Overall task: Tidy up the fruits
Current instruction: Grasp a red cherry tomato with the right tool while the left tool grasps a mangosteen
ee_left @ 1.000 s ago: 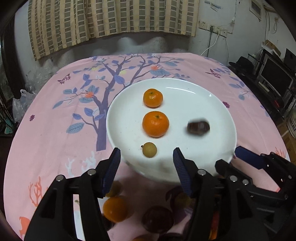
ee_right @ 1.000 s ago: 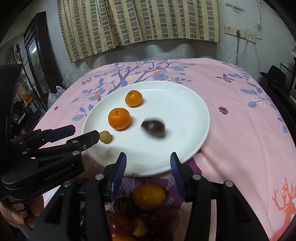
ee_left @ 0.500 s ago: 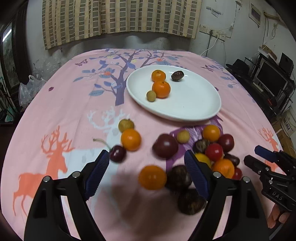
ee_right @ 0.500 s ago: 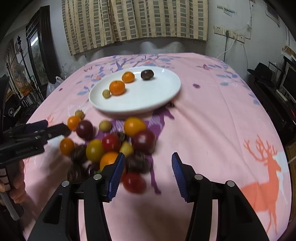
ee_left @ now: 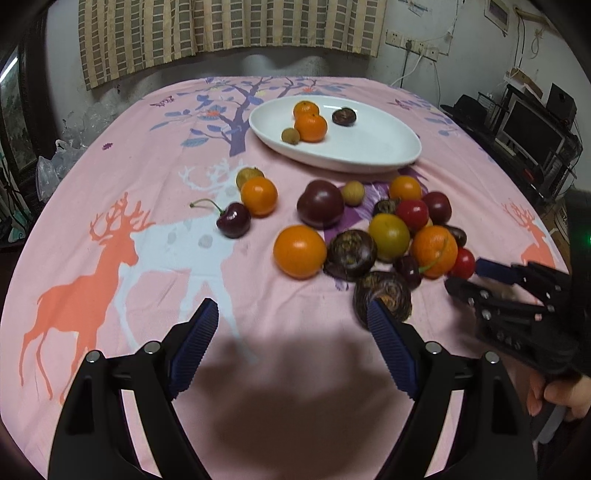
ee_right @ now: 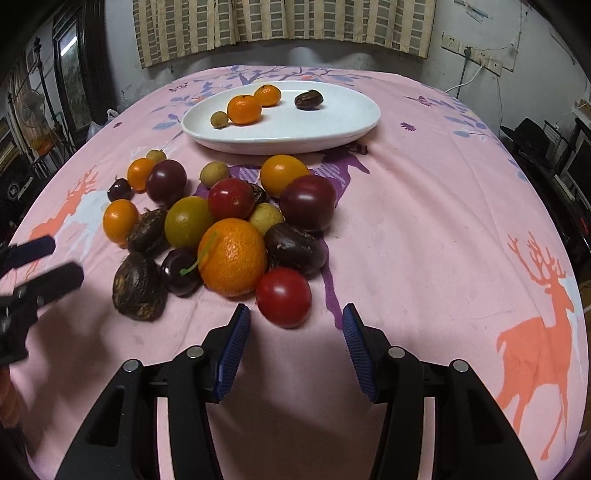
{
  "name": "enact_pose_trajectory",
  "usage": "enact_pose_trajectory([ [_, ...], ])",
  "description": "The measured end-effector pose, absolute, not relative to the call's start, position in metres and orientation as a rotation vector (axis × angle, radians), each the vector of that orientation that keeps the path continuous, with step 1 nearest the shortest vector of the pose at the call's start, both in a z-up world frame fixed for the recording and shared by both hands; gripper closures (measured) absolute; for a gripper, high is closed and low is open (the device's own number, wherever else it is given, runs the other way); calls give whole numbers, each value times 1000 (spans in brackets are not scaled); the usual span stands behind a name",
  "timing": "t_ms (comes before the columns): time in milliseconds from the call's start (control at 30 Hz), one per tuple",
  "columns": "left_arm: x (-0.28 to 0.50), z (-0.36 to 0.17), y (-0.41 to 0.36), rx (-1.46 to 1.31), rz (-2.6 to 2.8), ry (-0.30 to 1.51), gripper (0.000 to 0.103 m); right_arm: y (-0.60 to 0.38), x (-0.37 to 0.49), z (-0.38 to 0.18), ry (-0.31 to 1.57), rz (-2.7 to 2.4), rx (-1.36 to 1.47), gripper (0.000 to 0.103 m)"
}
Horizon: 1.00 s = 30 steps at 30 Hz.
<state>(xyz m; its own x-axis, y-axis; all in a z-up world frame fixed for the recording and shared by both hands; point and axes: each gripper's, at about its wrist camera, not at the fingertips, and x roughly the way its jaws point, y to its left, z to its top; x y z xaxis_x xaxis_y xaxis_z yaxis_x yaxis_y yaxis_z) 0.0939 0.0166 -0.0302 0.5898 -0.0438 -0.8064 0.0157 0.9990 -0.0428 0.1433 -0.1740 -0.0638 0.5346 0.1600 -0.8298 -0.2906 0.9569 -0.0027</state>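
A white plate (ee_left: 369, 155) at the far side of the pink tablecloth holds two small oranges (ee_left: 311, 127), a small brownish fruit (ee_left: 290, 135) and a dark fruit (ee_left: 344, 116); the plate also shows in the right wrist view (ee_right: 332, 122). A pile of mixed fruit lies nearer: a large orange (ee_right: 232, 257), a red tomato (ee_right: 283, 297), dark plums (ee_right: 308, 202), a cherry (ee_left: 233, 219). My left gripper (ee_left: 293, 317) is open and empty, in front of the pile's left side. My right gripper (ee_right: 295, 321) is open and empty, just short of the red tomato.
The pink cloth (ee_right: 461, 221) with deer and tree prints covers a round table whose edges fall away on all sides. A wall with a curtain (ee_left: 221, 29) stands behind. Shelves with monitors (ee_left: 532, 129) stand to the right.
Both grippers have drawn back from the plate toward the near edge of the table. The dark fruit, blurred a second ago, now lies still on the plate. Both stay open.
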Motion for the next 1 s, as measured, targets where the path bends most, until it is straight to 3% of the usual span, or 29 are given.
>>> enact_pose_trajectory([
  [100,92,-36,12,-27,-48,960,22,-173,145,-63,952,285,-138,72],
  [133,92,-37,10,-26,-54,966,22,-173,144,-63,949,297,-129,74],
  [467,104,-47,-26,5,-79,1011,22,-196,134,-58,924,334,-11,74],
  [567,114,-55,-34,1,-81,1037,30,-201,135,-58,927,338,13,74],
  [733,122,-58,-44,0,-103,1039,57,-202,134,-56,914,345,15,74],
  [1000,107,-40,-27,-19,-142,1013,57,-203,128,-47,870,365,40,74],
])
